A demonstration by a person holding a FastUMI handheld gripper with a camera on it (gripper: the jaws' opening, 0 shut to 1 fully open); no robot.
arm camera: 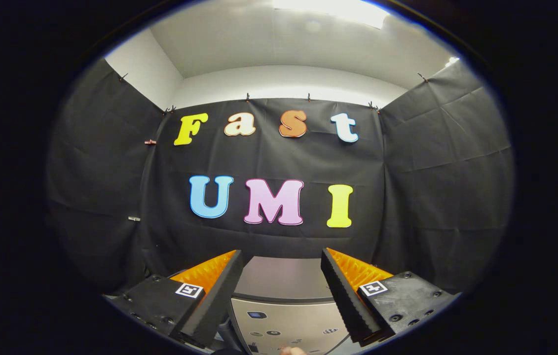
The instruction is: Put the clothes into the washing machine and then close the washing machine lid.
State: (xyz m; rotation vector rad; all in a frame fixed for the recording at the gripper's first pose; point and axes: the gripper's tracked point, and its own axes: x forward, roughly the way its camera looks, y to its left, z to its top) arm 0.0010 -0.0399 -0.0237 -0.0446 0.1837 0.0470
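My gripper (281, 256) is held level and open, with nothing between its fingers. Below and between the fingers lies the grey top of the washing machine (283, 278). Its lighter control panel (286, 320), with small buttons and a little display, is nearer to me. A fingertip of a person (292, 351) shows at the near edge of that panel. I see no clothes, and I cannot tell how the lid stands.
The booth's black cloth wall (269, 162) stands straight ahead beyond the machine and wraps round on both sides. Above it are a white wall and ceiling with a bright lamp (333, 10).
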